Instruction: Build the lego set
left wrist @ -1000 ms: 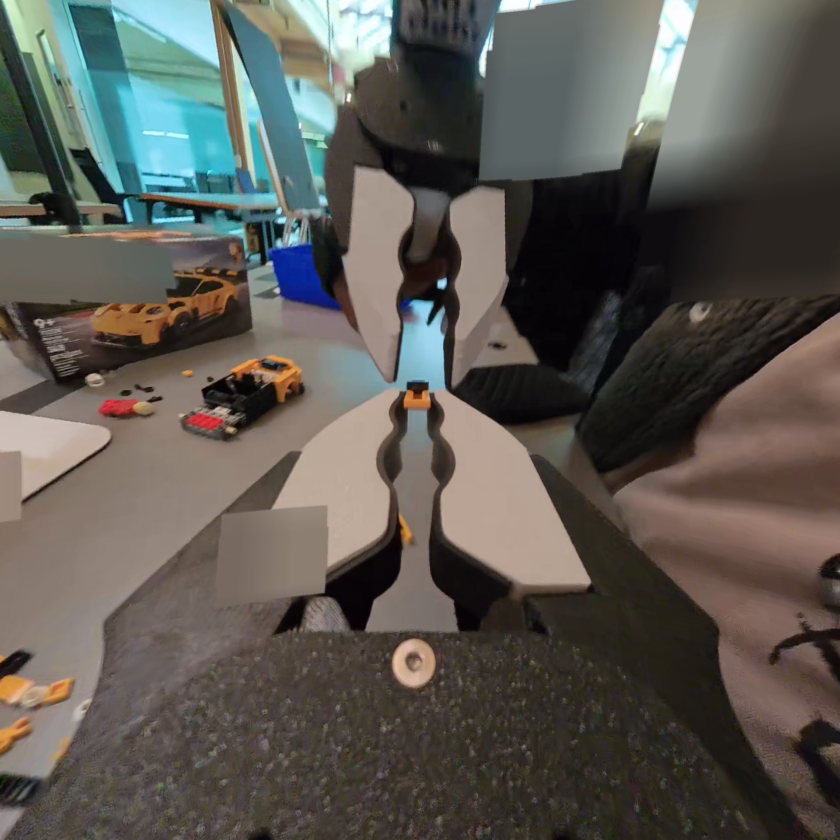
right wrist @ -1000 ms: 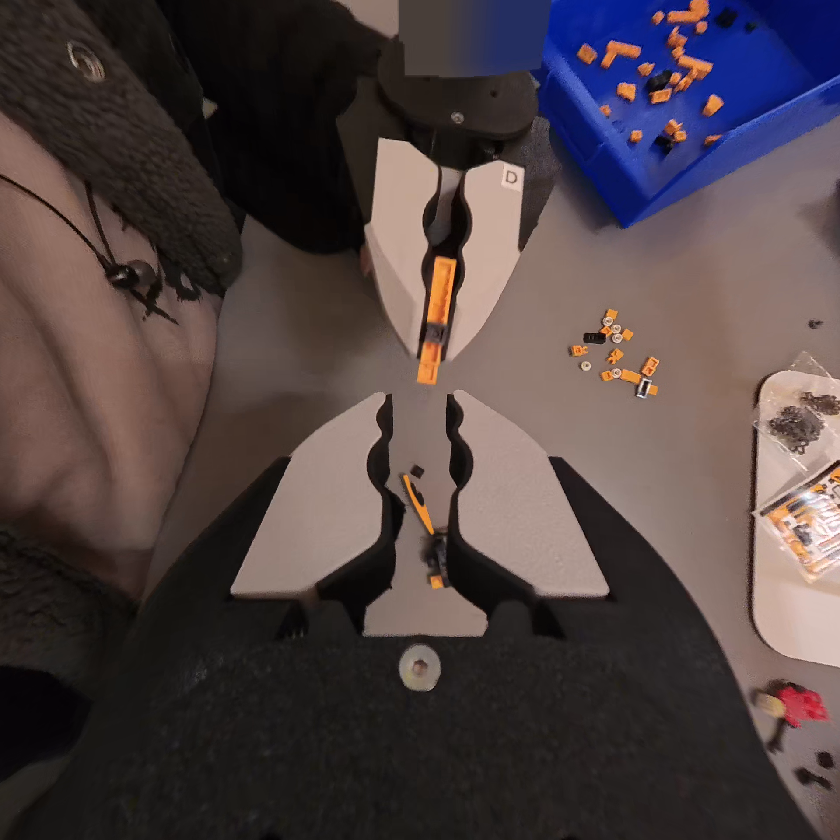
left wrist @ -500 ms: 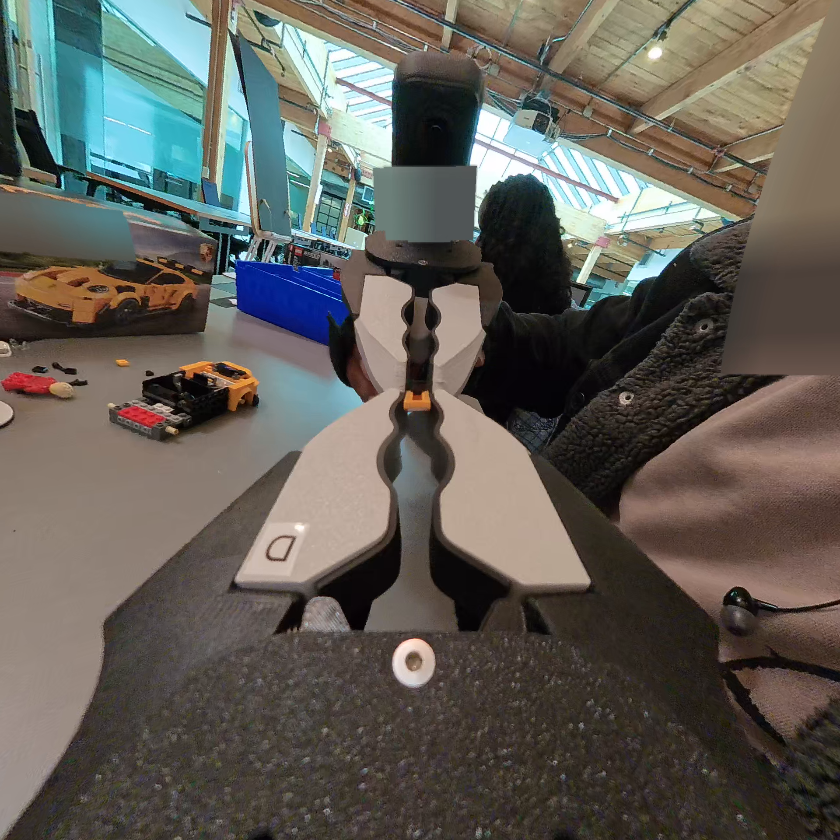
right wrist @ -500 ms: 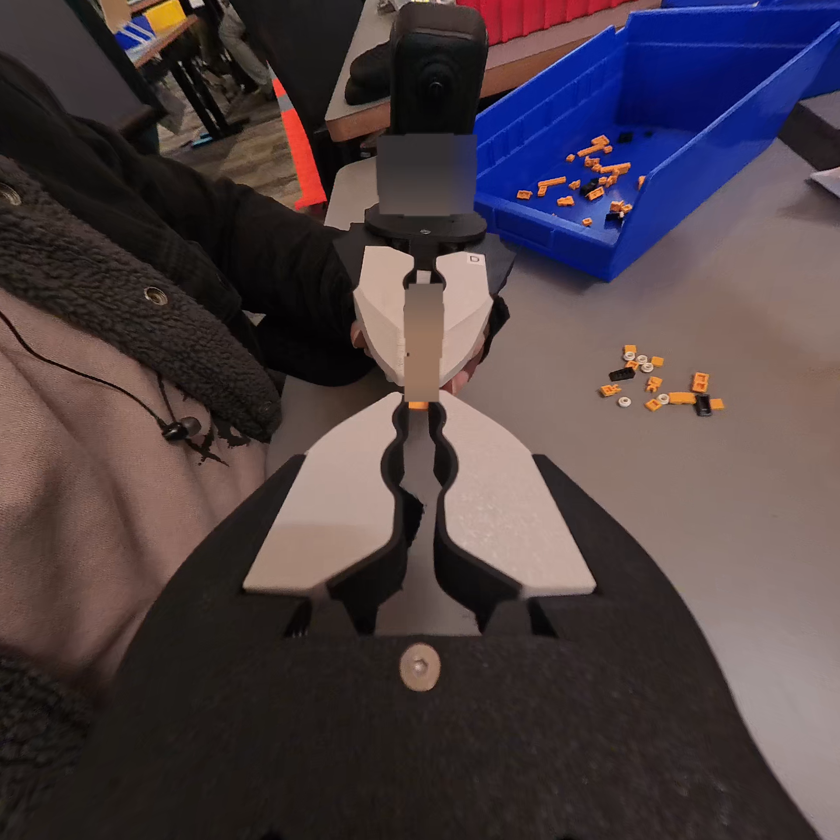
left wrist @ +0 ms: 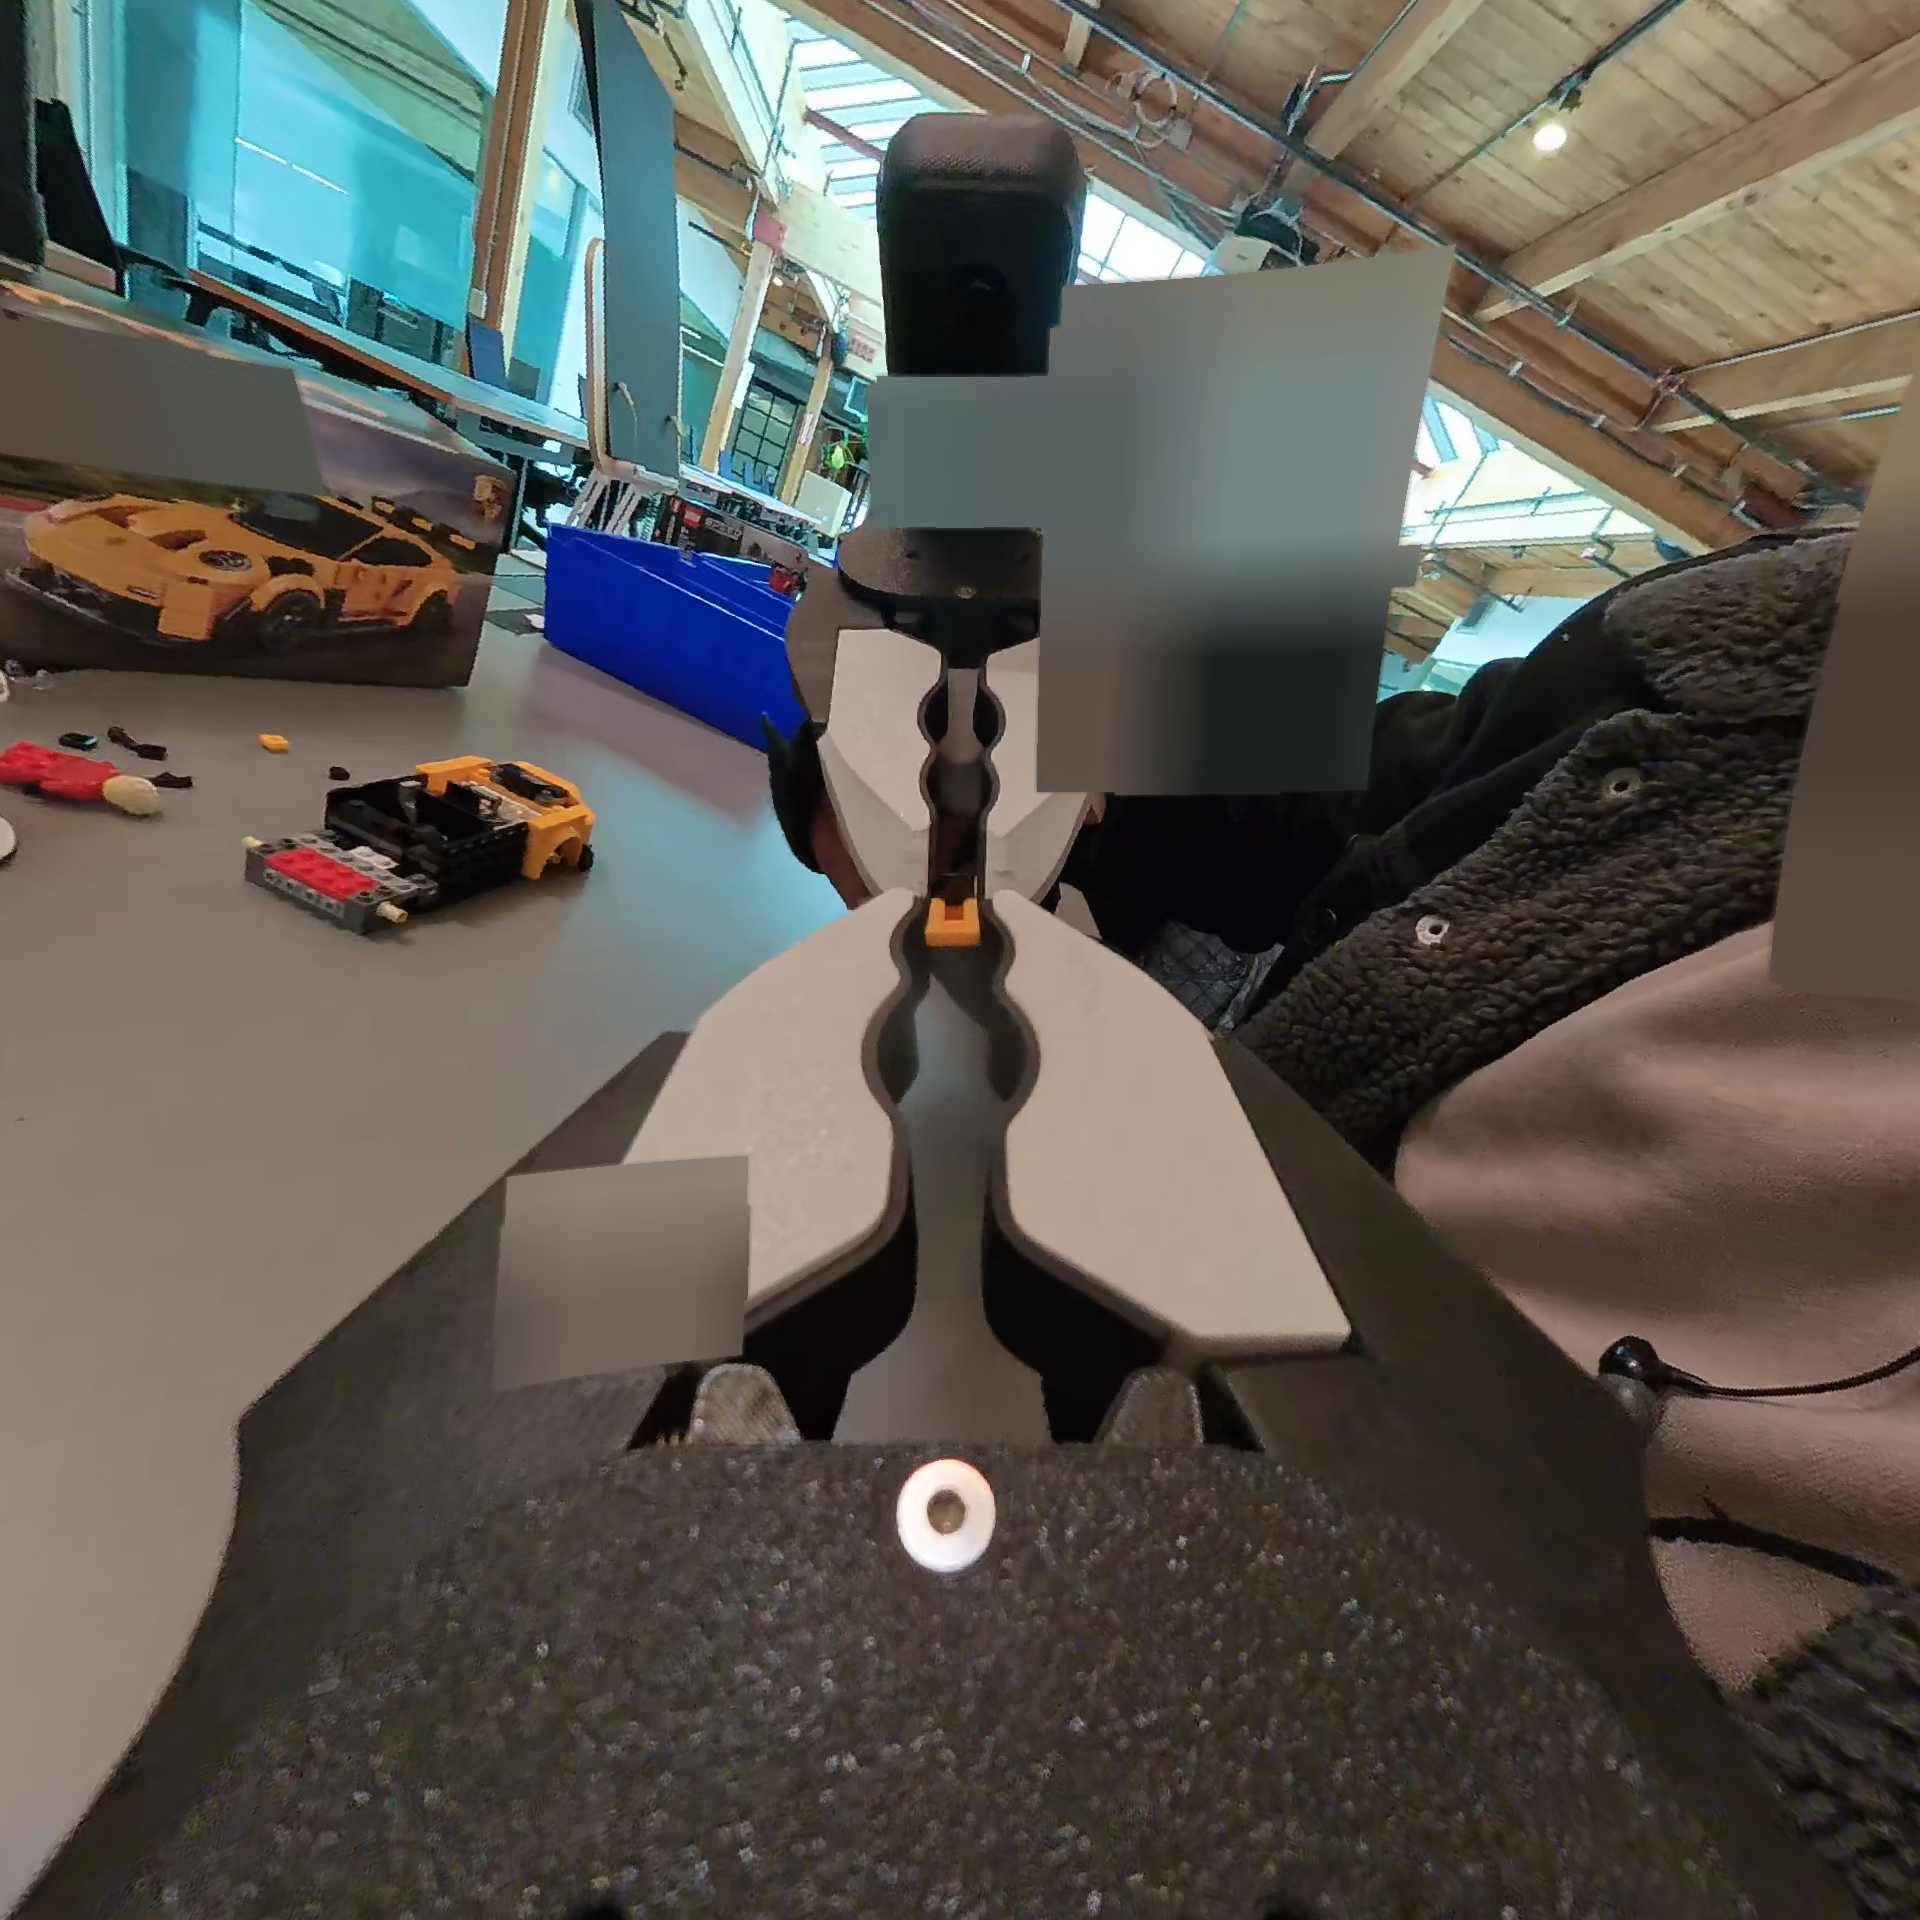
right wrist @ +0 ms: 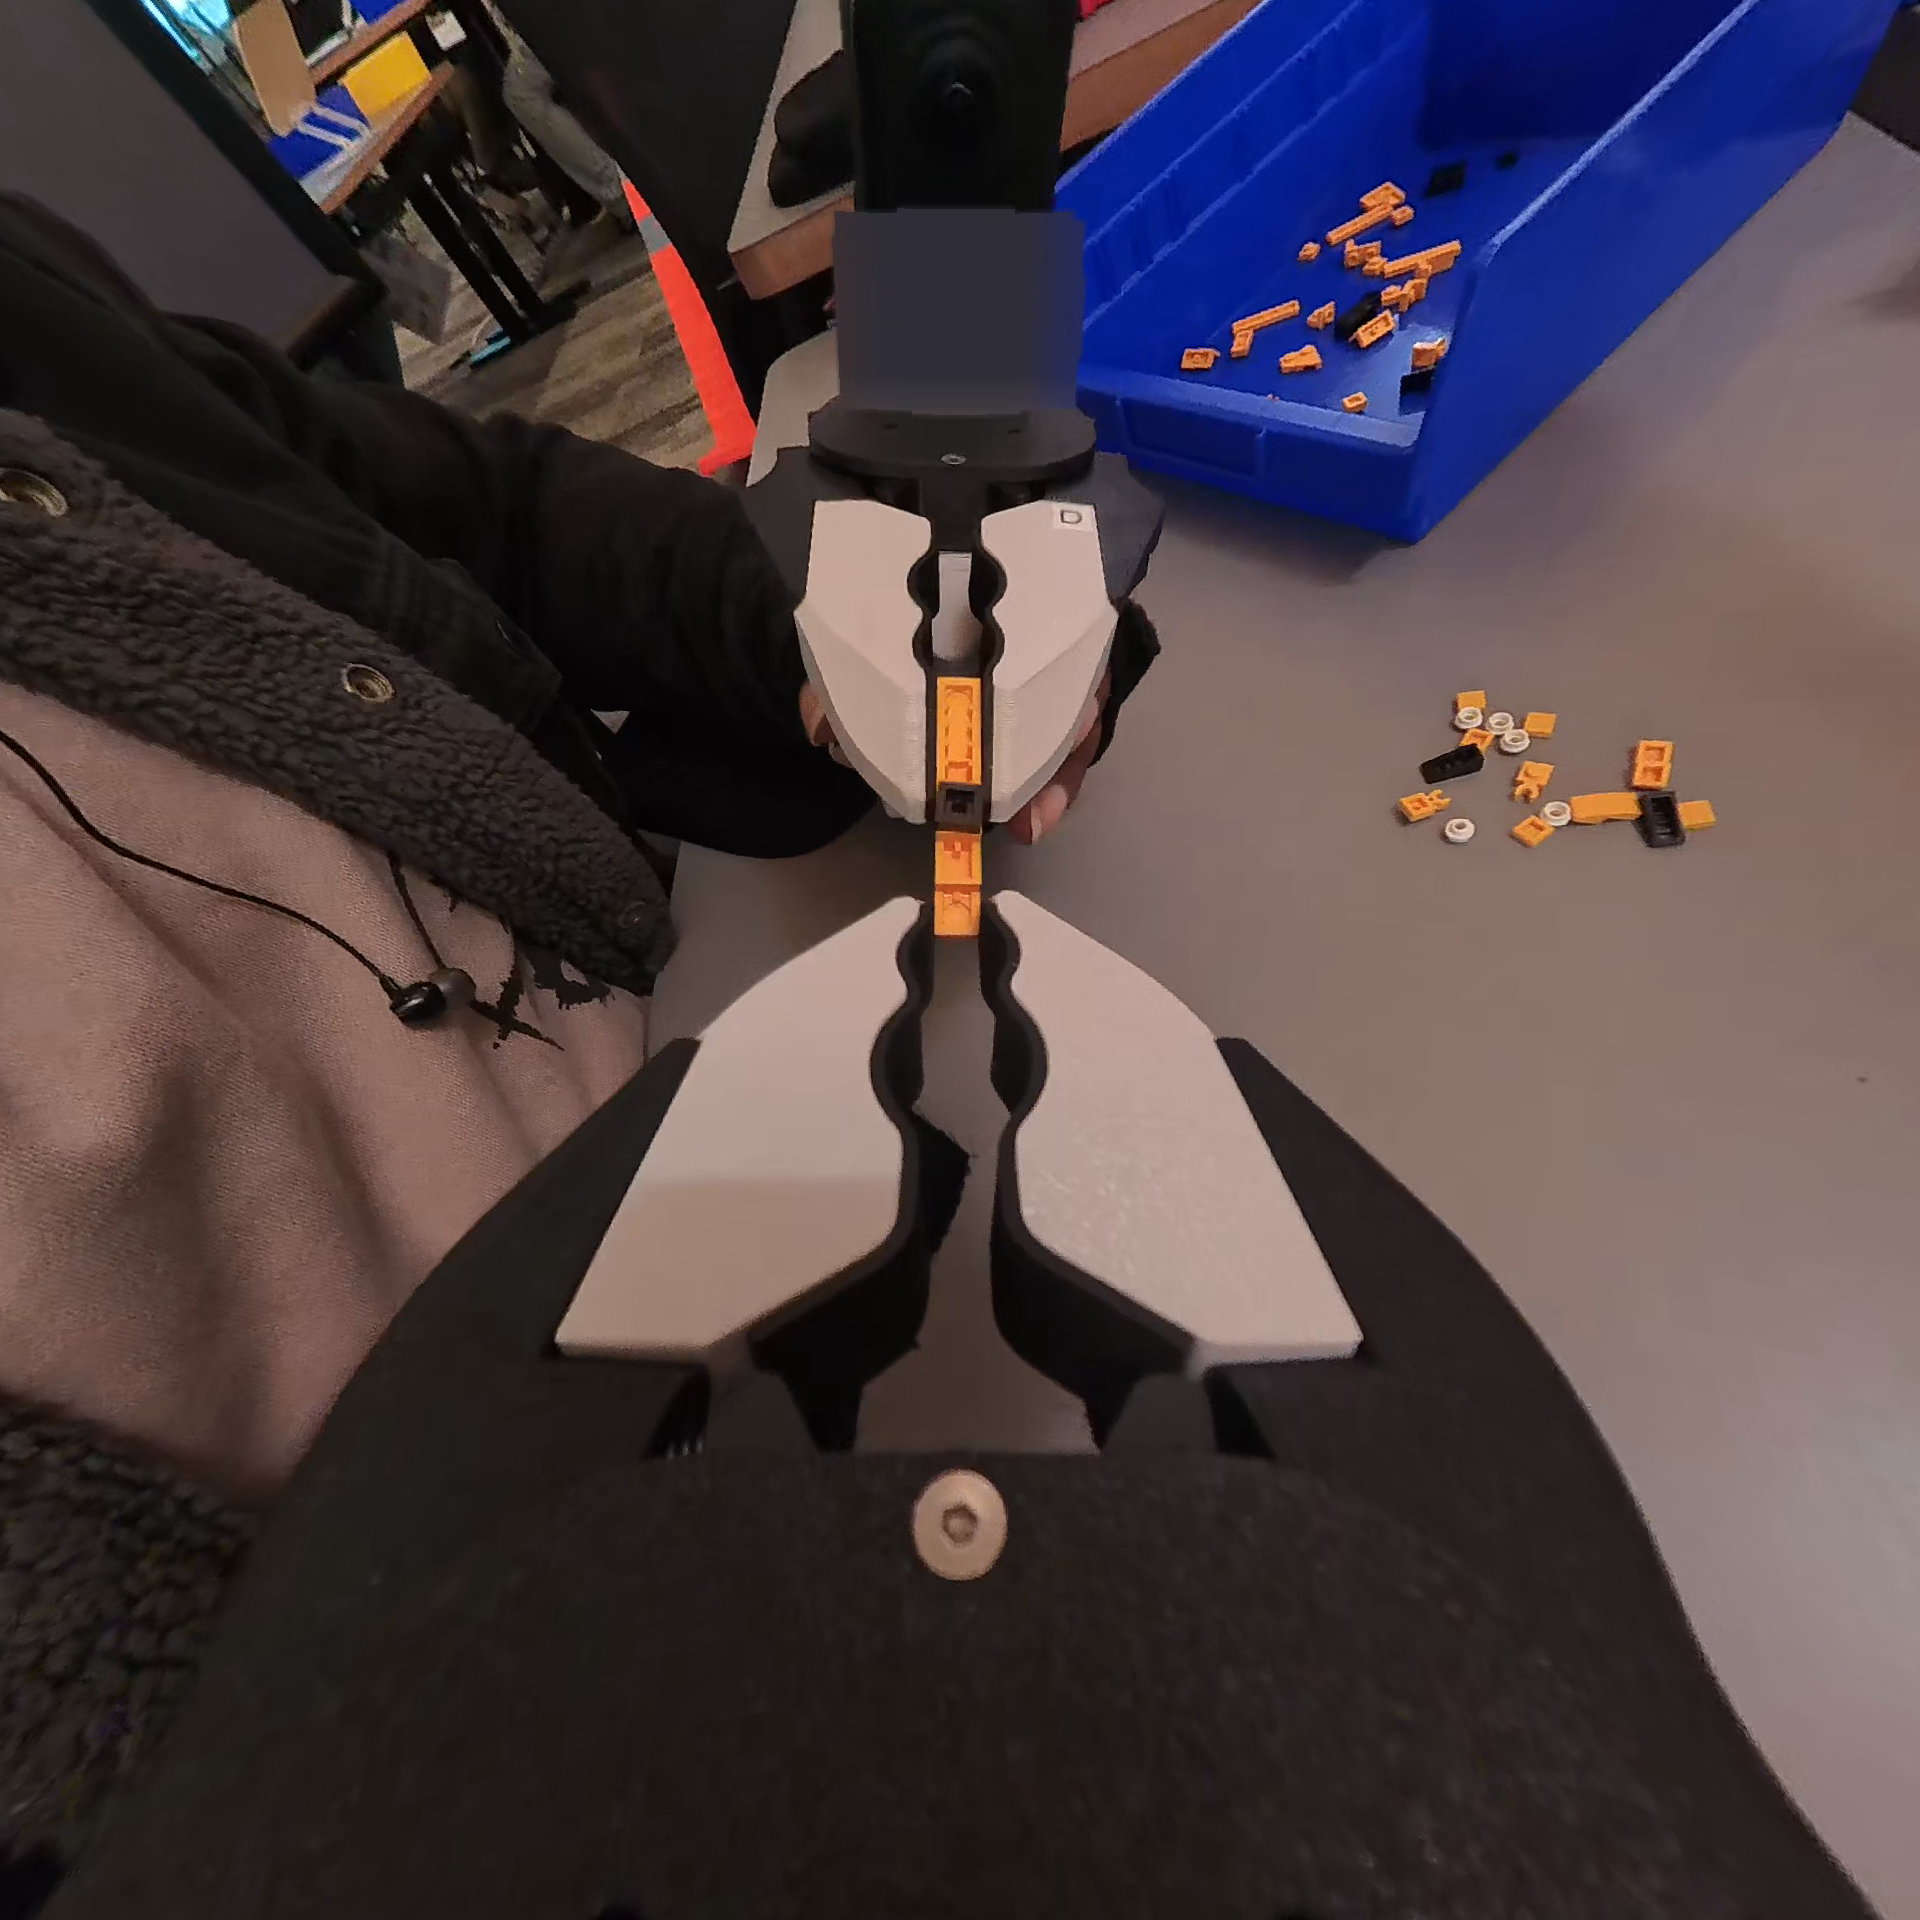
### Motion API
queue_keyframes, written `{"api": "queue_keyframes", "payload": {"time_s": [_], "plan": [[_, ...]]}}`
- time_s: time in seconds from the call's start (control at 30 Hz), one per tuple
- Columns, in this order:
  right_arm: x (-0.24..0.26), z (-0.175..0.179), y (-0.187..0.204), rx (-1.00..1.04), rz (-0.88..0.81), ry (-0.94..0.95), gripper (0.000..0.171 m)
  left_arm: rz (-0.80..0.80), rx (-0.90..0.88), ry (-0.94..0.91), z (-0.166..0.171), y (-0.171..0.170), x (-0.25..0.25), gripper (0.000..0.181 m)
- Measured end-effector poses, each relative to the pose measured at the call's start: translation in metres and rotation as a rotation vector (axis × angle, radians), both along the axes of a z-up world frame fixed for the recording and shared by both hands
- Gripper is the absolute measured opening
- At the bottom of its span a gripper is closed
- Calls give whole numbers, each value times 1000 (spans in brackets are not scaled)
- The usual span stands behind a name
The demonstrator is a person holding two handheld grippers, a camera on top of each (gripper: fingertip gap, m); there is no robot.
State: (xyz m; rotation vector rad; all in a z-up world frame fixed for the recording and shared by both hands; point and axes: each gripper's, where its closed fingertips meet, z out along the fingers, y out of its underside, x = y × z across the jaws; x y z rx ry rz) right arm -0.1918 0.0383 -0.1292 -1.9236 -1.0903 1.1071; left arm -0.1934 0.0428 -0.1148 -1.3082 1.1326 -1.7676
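A long orange lego strip [right wrist: 957, 727] with a small black piece [right wrist: 957, 802] on it runs between the two grippers, which face each other tip to tip above the grey table. My left gripper [left wrist: 951, 920] is shut on the strip; in the right wrist view the left gripper [right wrist: 957, 821] holds most of its length. My right gripper [right wrist: 957, 914] is closed on the strip's free end [right wrist: 957, 904]. The right gripper also shows in the left wrist view [left wrist: 954, 878]. Only the strip's orange end face [left wrist: 951, 925] shows in the left wrist view.
A partly built black and orange car [left wrist: 426, 842] and the set's box [left wrist: 249, 582] stand to the left. A blue bin [right wrist: 1247, 457] holds orange pieces. Loose small pieces [right wrist: 1558, 779] lie on the table [right wrist: 1455, 1143]. A person's coat [right wrist: 312, 675] is close beside the grippers. The grippers are tip to tip, or close to it.
Both grippers tilted up from looking down at the table to nearly level. The right gripper's fingers, apart and empty a second ago, have narrowed onto the strip's free end.
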Motion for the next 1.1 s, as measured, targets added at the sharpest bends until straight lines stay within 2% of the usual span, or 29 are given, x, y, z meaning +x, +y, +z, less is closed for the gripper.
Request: {"api": "queue_keyframes", "payload": {"time_s": [0.1, 0.2, 0.27, 0.5, 0.87, 1.1], "plan": [[0, 1, 0, 117, 18, -51, 8, 18, 66, 2, 1, -2, 0, 8], [-2, 7, -1, 253, 38, -92, 18, 47, 188, 16, 0, -4, -1, 8], [-3, 10, -2, 299, 46, -108, 18, 51, 245, 20, 0, -8, 0, 8], [-5, 6, -8, 332, 110, -155, 8, 40, 326, 56, -7, -16, 4, 8], [-4, 3, -15, 357, 230, -246, 8, 14, 358, 68, -10, -23, 5, 8], [-3, 2, -17, 369, 249, -260, 8, 4, 366, 72, -11, -26, 5, 8]]}}
